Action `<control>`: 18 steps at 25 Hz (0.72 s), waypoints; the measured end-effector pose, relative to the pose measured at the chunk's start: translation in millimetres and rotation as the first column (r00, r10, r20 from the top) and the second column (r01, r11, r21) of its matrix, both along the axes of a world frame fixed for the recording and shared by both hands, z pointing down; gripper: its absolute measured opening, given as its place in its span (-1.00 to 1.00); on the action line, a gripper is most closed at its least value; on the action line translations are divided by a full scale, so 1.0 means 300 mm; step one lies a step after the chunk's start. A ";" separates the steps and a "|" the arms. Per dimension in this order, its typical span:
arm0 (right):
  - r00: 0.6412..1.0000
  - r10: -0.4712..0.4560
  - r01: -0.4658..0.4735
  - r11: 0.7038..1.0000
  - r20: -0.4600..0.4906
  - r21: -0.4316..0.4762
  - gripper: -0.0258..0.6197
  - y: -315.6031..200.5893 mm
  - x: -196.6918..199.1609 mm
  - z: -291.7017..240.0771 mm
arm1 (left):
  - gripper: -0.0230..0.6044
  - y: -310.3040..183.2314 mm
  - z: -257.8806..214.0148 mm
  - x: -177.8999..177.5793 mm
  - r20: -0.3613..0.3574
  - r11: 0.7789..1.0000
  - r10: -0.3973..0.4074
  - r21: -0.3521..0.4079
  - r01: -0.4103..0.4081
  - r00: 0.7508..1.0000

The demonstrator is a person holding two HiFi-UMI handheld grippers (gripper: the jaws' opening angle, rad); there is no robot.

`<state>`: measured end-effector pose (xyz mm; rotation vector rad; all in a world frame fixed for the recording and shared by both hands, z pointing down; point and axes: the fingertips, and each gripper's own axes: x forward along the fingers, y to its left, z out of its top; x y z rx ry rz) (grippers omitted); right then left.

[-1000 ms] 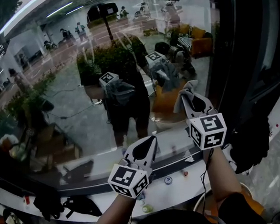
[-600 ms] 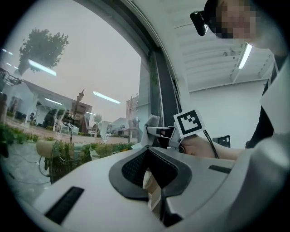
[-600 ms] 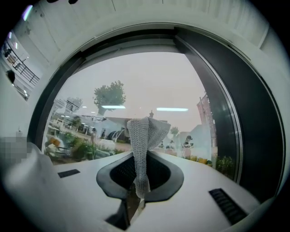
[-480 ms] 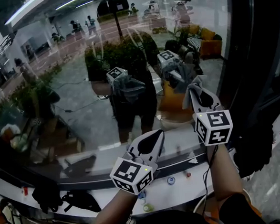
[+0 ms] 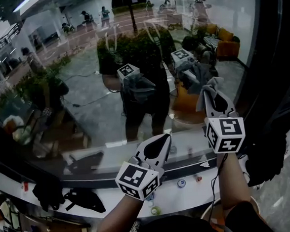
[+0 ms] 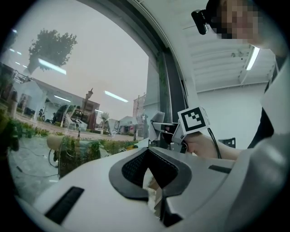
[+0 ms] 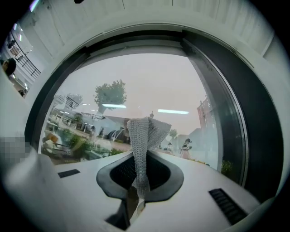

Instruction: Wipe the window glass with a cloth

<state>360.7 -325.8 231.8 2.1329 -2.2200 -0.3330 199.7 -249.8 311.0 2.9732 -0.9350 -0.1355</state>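
The window glass (image 5: 84, 97) fills the head view and mirrors both grippers and the person. My right gripper (image 5: 211, 94) is raised near the glass at the right, shut on a grey mesh cloth (image 5: 207, 87). In the right gripper view the cloth (image 7: 146, 136) stands up out of the shut gripper (image 7: 141, 181) in front of the glass (image 7: 190, 90). My left gripper (image 5: 162, 138) sits lower, above the sill, jaws together. Its own view shows the gripper (image 6: 152, 183) shut, with the right gripper (image 6: 159, 129) and cloth (image 6: 156, 118) beyond it.
A dark window frame (image 5: 272, 54) runs up the right side. Below the glass is a white sill (image 5: 112, 209) with small caps (image 5: 182, 183) on it. Black bags (image 5: 84, 199) lie at the lower left.
The right gripper with the cloth has drifted a little to the right along the glass. The left gripper has shifted slightly right and up, and the head view has shifted with them.
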 end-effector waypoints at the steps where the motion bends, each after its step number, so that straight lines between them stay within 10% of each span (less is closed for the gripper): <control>1: 1.000 -0.004 0.004 1.000 0.001 -0.001 -0.76 -0.005 -0.025 -0.001 | -0.90 -0.003 0.007 -0.025 -0.001 1.000 -0.006 -0.007 0.006 1.000; 18: 0.997 -0.078 0.078 0.997 -0.020 0.007 -0.76 -0.009 -0.621 -0.014 | -0.90 0.032 0.099 -0.603 -0.024 0.992 -0.114 -0.057 0.113 0.993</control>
